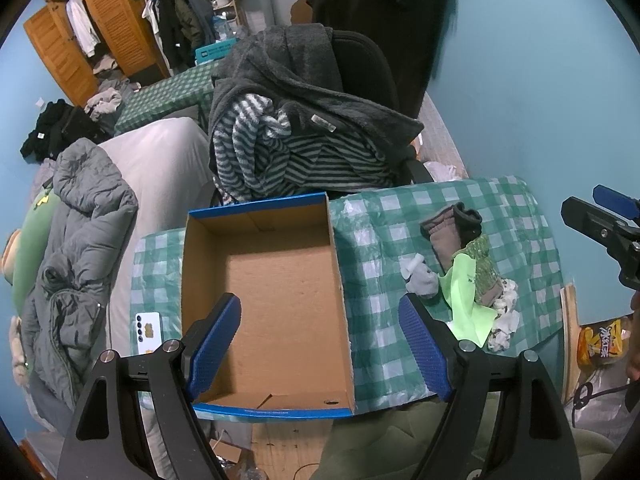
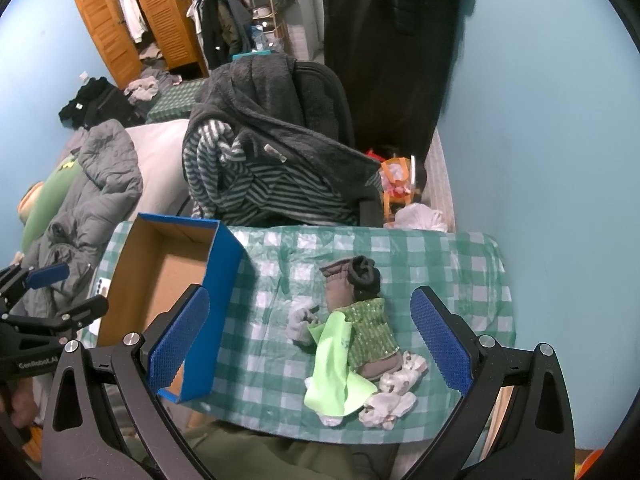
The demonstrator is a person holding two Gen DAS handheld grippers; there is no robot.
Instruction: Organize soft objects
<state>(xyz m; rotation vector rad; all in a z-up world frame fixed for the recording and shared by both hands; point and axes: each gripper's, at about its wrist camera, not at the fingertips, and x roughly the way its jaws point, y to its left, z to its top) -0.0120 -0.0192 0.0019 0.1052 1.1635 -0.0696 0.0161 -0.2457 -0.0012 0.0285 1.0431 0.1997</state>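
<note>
A: How much has been sorted?

B: Nothing, it is judged. Both the left gripper (image 1: pixel 320 344) and right gripper (image 2: pixel 308 340) are held spread, nothing grasped. The soft pile (image 2: pixel 356 336) is left beside the bare cardboard box (image 1: pixel 264 280).

A: And beyond?

B: A checkered tablecloth (image 2: pixel 440 256) is seen, then a clothes-draped chair (image 2: pixel 280 140) and a wardrobe (image 2: pixel 152 12).

brown sock (image 2: pixel 340 292) partly under green cloth (image 2: pixel 334 364)
</note>
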